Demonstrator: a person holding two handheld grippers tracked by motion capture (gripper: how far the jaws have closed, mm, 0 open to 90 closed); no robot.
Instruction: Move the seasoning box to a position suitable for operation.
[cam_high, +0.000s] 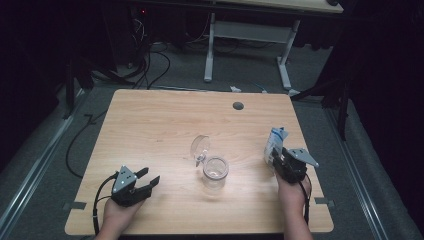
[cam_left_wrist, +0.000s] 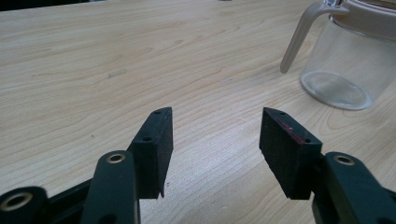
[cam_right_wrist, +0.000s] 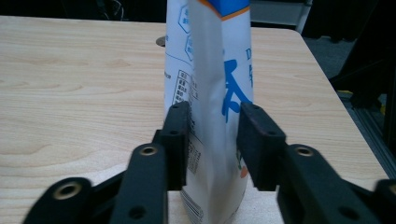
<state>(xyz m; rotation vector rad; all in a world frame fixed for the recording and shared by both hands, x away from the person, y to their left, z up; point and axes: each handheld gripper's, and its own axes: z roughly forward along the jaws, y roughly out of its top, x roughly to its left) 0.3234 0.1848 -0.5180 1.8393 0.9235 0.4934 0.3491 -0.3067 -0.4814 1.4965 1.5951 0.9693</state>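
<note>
A: What does the near edge of the pale wooden table look like?

B: At about seven o'clock the left gripper rests low on the wood, jaws released and wide apart with nothing between them. At about four o'clock the right gripper is clenched on a white and blue upright paper carton; in the right gripper view its pads press against the carton's two sides.

A: And the carton itself?

B: It stands upright near the table's right edge, at three o'clock from the centre.

A: Farther in?

B: Near the centre sits a clear glass jar with its hinged round lid swung open at eleven o'clock of it. The jar is well apart from both grippers. Beyond, at twelve o'clock, a small grey round grommet sits in the tabletop.
</note>
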